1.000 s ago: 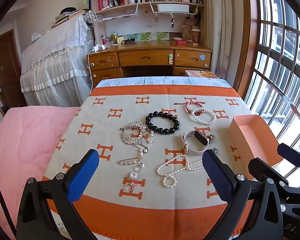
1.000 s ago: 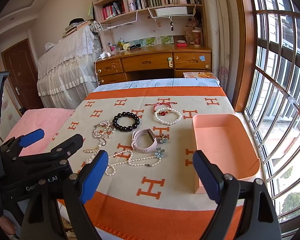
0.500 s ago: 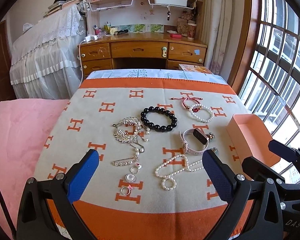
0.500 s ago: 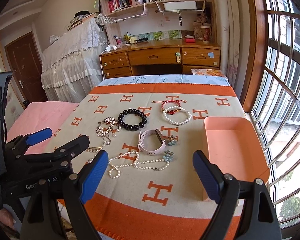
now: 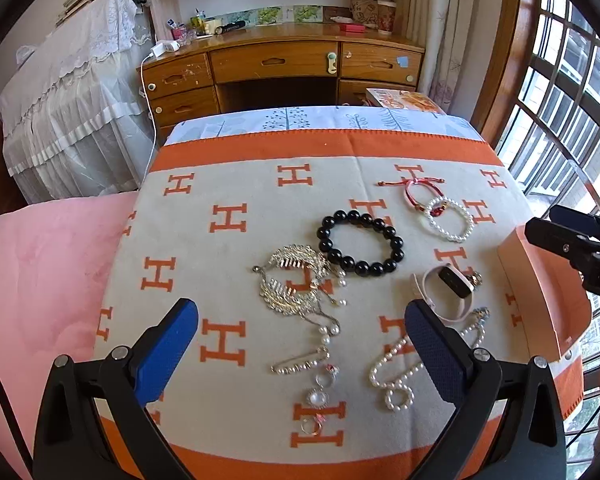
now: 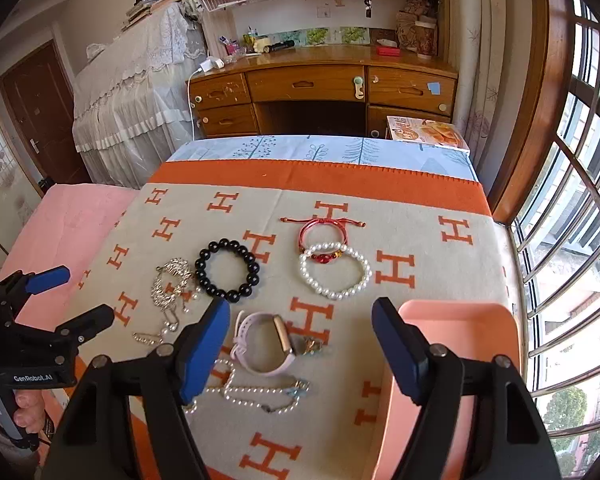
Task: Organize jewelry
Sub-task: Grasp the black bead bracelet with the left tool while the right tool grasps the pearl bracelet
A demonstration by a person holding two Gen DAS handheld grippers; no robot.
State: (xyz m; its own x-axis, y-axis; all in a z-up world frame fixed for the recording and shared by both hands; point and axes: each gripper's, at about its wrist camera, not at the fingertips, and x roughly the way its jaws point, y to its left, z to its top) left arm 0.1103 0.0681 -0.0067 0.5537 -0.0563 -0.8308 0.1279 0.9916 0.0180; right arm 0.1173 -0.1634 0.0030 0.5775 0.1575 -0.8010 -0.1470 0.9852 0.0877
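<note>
Lying scattered across the orange-and-beige blanket (image 6: pixel 420 240), the jewelry is all out in the open, none of it in the pink tray (image 6: pixel 472 332) at the right edge. Nearest the right gripper (image 6: pixel 300 356) sits a pale pink watch (image 6: pixel 260 344) with a small flower charm just beside its right side. On the near side of the watch trails a pearl necklace (image 6: pixel 252 394). Farther off lies a black bead bracelet (image 6: pixel 227 274), and to its right a white pearl bracelet (image 6: pixel 334 276) overlaps a red cord bracelet (image 6: pixel 320 230) on its far side. Left of the black beads is a silver leaf brooch (image 5: pixel 292 280), with a pearl-tipped pin (image 5: pixel 300 364) and small rings on its near side.

The right gripper hangs over the watch with its blue pads spread wide; the jaws have just been closing a little, yet they press on nothing, and the watch lies on the cloth below the gap. The left gripper (image 5: pixel 300 344) is likewise held wide apart and empty, its pads straddling the pin and the near end of the brooch from above. A hand (image 6: pixel 28 404) grips the left tool's handle at the left edge of the right wrist view.

Beyond the blanket stand a wooden desk (image 6: pixel 324 84) and a lace-covered piece of furniture (image 6: pixel 140 80); a barred window (image 6: pixel 580 200) fills the right side.
</note>
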